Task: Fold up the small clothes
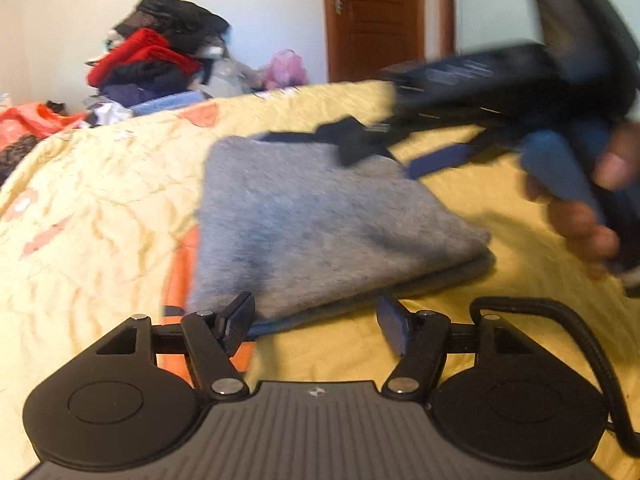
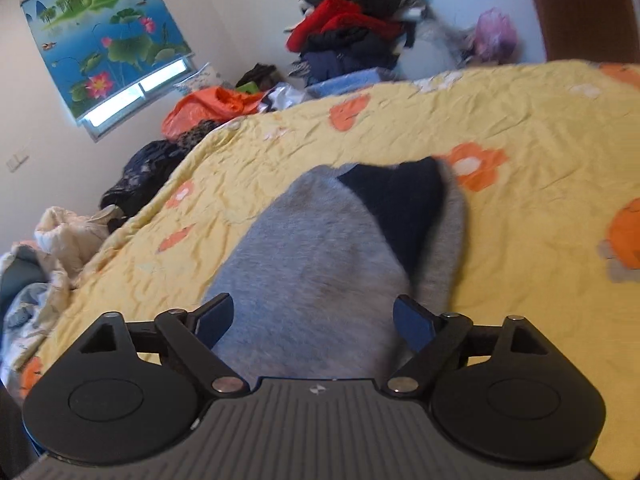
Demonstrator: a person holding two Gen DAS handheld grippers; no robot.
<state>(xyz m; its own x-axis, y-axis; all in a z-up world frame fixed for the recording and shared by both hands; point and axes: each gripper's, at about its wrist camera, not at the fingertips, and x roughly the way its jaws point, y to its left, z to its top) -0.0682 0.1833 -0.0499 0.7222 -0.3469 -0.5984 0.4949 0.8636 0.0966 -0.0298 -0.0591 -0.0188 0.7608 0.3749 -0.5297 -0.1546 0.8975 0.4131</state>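
A folded grey garment (image 1: 320, 224) lies flat on the yellow flowered bed cover (image 1: 100, 200). In the right wrist view the same grey garment (image 2: 312, 264) shows a dark navy patch (image 2: 400, 208) at its far end. My left gripper (image 1: 316, 320) is open, just in front of the garment's near edge, with nothing between its fingers. My right gripper (image 2: 314, 318) is open too, hovering over the garment's near end. From the left wrist view, the right gripper (image 1: 394, 152) is blurred above the garment's far corner, with a hand (image 1: 580, 216) holding it.
A pile of red, black and blue clothes (image 1: 160, 60) is stacked past the bed's far edge, beside a brown door (image 1: 372, 16). An orange bag (image 2: 208, 108) and crumpled bedding (image 2: 44, 260) lie off the bed's left side. A lotus-print blind (image 2: 104, 40) covers the window.
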